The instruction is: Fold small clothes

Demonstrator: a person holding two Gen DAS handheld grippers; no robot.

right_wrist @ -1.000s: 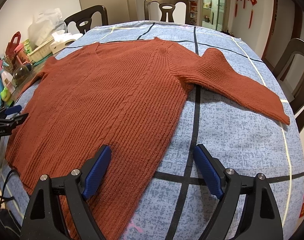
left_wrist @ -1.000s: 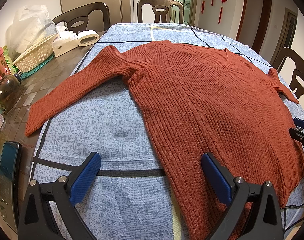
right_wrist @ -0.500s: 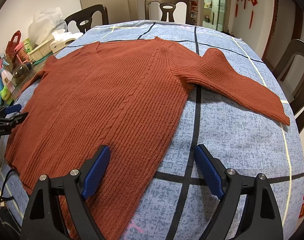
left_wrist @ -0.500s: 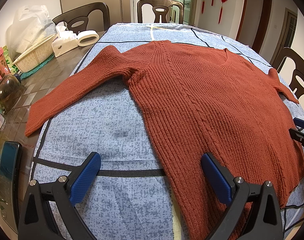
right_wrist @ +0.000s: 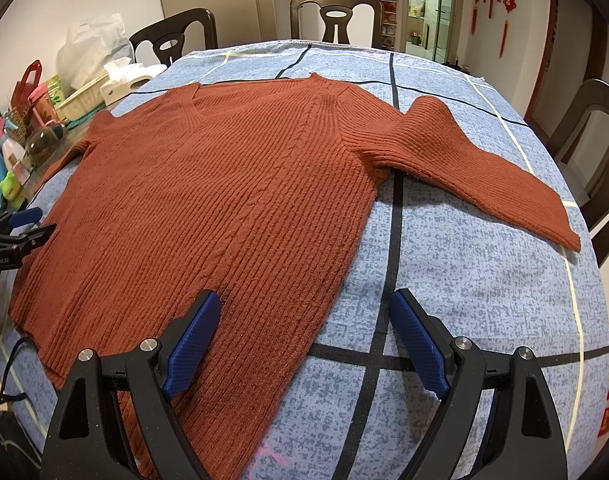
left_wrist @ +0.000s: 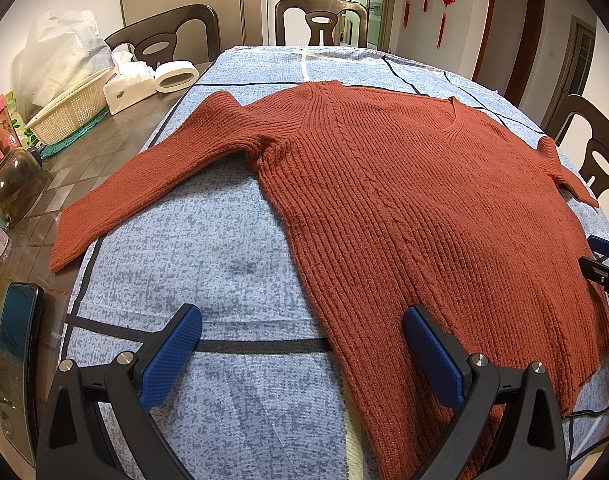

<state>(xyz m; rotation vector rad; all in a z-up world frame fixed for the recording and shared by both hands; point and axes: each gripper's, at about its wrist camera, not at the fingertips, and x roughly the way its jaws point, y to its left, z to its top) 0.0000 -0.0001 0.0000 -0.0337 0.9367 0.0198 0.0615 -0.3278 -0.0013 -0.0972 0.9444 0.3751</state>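
Left wrist view: the rust-red sweater point(left_wrist: 404, 216) lies spread flat, front up, on the blue cloth point(left_wrist: 208, 248) covering the desk. The left gripper point(left_wrist: 302, 340) hovers at the sweater's hem corner, jaws wide apart and empty. The right gripper point(right_wrist: 304, 320) hovers at the opposite hem corner, jaws likewise apart.
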